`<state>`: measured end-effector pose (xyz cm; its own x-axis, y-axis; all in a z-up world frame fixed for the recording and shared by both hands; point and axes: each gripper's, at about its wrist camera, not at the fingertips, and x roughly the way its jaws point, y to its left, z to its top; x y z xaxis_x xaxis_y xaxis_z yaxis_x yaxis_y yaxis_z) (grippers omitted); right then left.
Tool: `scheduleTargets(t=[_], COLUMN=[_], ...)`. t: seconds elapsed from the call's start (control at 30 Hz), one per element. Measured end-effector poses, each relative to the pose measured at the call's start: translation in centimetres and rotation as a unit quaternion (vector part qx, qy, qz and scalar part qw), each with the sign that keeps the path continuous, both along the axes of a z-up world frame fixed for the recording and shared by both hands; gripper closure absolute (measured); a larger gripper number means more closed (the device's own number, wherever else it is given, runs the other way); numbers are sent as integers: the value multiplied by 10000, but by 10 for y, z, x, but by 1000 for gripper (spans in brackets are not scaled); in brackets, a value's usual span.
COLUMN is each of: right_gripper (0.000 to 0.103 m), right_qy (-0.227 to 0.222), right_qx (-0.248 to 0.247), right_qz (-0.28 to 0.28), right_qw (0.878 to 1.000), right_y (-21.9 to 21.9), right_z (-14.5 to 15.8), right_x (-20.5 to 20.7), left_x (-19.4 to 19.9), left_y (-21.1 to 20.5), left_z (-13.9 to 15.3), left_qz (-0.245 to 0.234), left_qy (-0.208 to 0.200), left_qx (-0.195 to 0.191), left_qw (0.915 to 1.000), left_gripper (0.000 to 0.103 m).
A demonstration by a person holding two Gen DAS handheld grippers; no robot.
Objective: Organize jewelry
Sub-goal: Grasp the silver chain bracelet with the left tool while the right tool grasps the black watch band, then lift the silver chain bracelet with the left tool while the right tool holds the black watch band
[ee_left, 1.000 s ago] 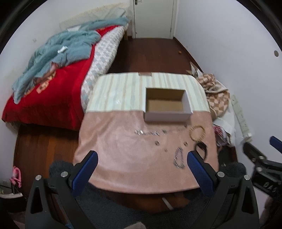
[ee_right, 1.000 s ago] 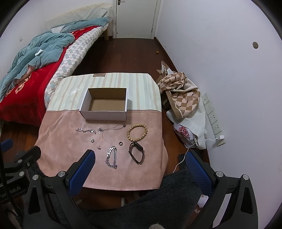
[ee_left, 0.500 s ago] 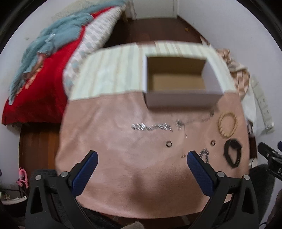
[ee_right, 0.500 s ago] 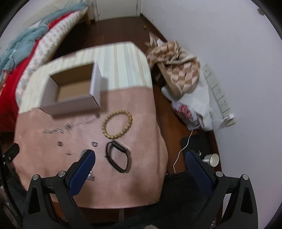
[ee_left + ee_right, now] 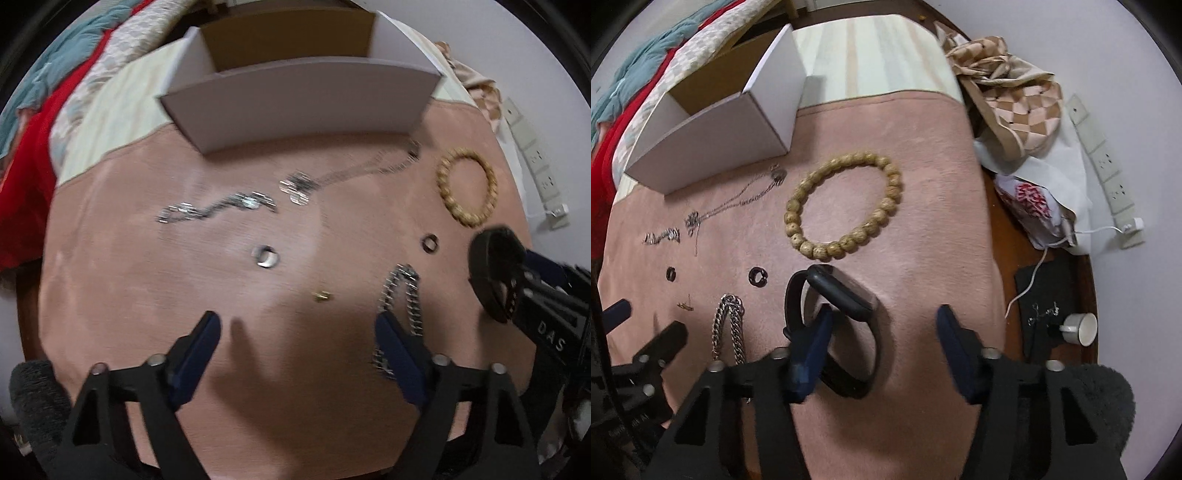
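Observation:
Jewelry lies on a pink cloth in front of an open white box. My left gripper hovers low, jaws closing on bare cloth, with a tiny gold earring just ahead. Its right finger overlaps a silver chain bracelet. My right gripper is over the black smart band. Its jaws are closing, the left finger across the band's loop, and no pad presses the band. A wooden bead bracelet, two rings and thin silver chains lie beyond.
A red bed with a teal blanket stands on the left. On the floor at the right lie a checkered bag, a white bag, a power strip and a small cup. The cloth's right edge drops off near the band.
Both grippers have come down from high above the table to just over the cloth. Their jaws have narrowed. The right one now straddles the black band.

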<state>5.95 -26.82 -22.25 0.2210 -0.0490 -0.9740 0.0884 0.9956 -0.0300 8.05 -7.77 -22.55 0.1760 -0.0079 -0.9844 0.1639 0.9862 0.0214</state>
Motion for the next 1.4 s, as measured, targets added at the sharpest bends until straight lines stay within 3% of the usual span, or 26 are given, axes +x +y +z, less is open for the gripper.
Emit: scheduleTargets(t=[0.07, 0.1, 0.17, 0.37, 0.47, 0.53, 0.6, 0.9, 1.13, 1.3, 1.4], right_gripper=[70, 82, 91, 96, 98, 98, 98, 98, 98, 98, 98], right_qy=[-34, -31, -7, -15, -31, -35, -35, -172, -448, -798, -997], right_qx=[-46, -18, 70, 61, 56, 59, 53, 82, 255, 482, 496], right_qz=[53, 49, 1, -88, -116, -141, -148, -175, -80, 78, 149], right_qw=[10000, 10000, 10000, 9999, 9999, 9999, 9999, 9997, 9986, 9956, 9937], right_y=[2, 1, -3, -17, -19, -19, -18, -17, -8, 3, 8], right_z=[1, 1, 2, 2, 2, 3, 3, 13, 37, 71, 91], right_x=[0, -1, -2, -6, -8, -9, -10, -13, -15, -9, -1], left_x=[0, -3, -7, -17, -16, -12, -11, 0, 7, 22, 32], left_y=[-5, -8, -16, -31, -31, -36, -41, -34, -12, 3, 16], left_z=[-5, -5, -4, -1, 0, 0, 0, 8, 51, 91, 95], left_qz=[-95, -139, -239, -553, -641, -743, -825, -766, -634, -595, -427], left_qy=[50, 34, 20, -88, -115, -112, -121, -291, -567, -936, -761], left_qx=[-48, -100, -137, -258, -424, -575, -552, -753, -1134, -1327, -1691], left_qw=[9999, 9998, 9996, 9981, 9970, 9955, 9950, 9938, 9899, 9849, 9817], left_gripper=[37, 37, 38, 45, 62, 89, 99, 103, 103, 103, 100])
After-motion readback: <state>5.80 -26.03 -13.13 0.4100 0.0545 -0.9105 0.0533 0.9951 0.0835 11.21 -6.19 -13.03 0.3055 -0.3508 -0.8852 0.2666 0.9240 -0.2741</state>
